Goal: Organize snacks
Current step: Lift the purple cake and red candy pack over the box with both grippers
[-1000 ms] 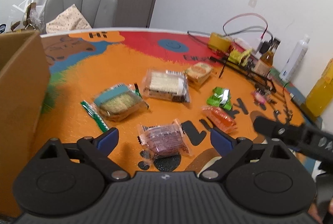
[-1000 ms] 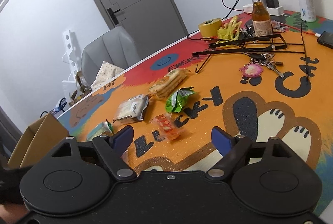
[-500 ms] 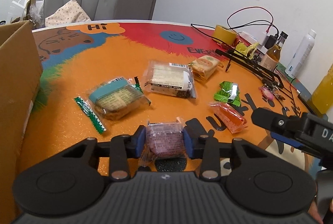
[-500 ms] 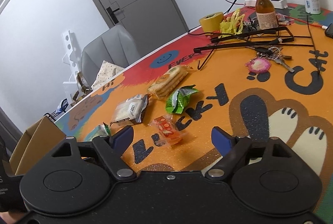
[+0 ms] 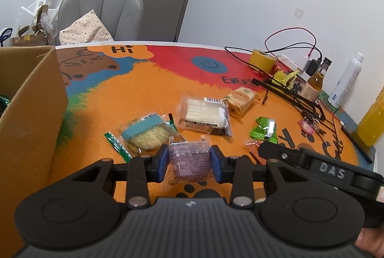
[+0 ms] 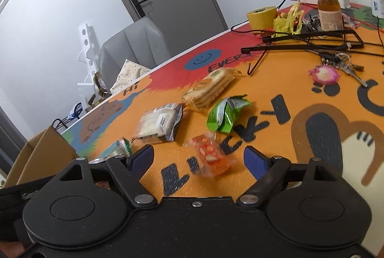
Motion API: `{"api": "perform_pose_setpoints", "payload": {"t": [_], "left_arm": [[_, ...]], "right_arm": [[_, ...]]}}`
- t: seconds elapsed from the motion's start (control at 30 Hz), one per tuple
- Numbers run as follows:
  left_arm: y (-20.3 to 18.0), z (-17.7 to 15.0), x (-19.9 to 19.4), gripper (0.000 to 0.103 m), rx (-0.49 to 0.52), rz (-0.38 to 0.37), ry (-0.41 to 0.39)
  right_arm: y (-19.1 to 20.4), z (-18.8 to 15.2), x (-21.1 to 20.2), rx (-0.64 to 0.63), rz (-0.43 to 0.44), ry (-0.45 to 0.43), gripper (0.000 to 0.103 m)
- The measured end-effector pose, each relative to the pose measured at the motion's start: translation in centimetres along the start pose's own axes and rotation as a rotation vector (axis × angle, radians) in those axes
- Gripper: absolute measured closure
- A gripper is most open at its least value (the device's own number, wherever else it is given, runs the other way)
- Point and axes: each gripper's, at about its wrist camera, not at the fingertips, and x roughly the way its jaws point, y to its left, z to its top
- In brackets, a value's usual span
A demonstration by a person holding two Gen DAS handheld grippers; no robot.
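Note:
My left gripper (image 5: pixel 189 163) is shut on a purple snack packet (image 5: pixel 189 158), held just above the orange table mat. A cardboard box (image 5: pixel 28 118) stands at its left. On the mat lie a teal-banded cracker pack (image 5: pixel 146 133), a white wafer pack (image 5: pixel 204 114), a round biscuit pack (image 5: pixel 241 97) and a green packet (image 5: pixel 264 129). My right gripper (image 6: pixel 199 159) stands open low over the mat, with a red jelly packet (image 6: pixel 211 157) lying between its blue pads, untouched. Ahead of it lie the green packet (image 6: pixel 226 111), the biscuit pack (image 6: pixel 211 87) and the wafer pack (image 6: pixel 159 123).
At the far right stand a yellow tape roll (image 6: pixel 261 15), a brown bottle (image 6: pixel 328 10), black hangers (image 6: pixel 312 42), keys (image 6: pixel 336 68) and cables. A white spray bottle (image 5: pixel 345 79) and an orange bottle (image 5: pixel 372 121) edge the table. A grey chair (image 5: pixel 103 10) stands behind.
My left gripper has shut on the purple packet and lifted it slightly. My right gripper has moved forward over the mat until the red jelly packet lies between its open jaws.

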Motion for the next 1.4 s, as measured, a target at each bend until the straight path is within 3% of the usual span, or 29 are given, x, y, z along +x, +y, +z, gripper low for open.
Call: {"api": "perform_pose_setpoints", "payload": {"t": [0.13, 0.23, 0.3, 0.37, 0.93, 1.4], "left_arm": [[0.3, 0.2, 0.1, 0.067, -0.006, -0.001, -0.001], [0.4, 0.1, 0.2, 0.067, -0.008, -0.007, 0.001], [0.5, 0.1, 0.4, 0.067, -0.011, -0.007, 0.006], [0.4, 0.0, 0.5, 0.067, -0.007, -0.002, 0.013], [-1.2, -0.1, -3.1, 0.067, 0.027, -0.038, -0.027], [-0.5, 1.3, -7.7, 0.067, 0.03, -0.031, -0.097]], "right_arm": [[-0.2, 0.5, 1.3, -0.009, -0.02, 0.013, 0.028], [0.1, 0.2, 1.7, -0.038, -0.061, 0.014, 0.048], [0.1, 0.1, 1.6, -0.03, -0.077, 0.022, 0.08], [-0.2, -0.2, 1.2, -0.004, -0.062, 0.029, 0.084], [0.6, -0.6, -3.6, 0.015, -0.036, -0.052, 0.087], [3.6, -0.4, -6.3, -0.006, 0.031, -0.099, 0.087]]}}
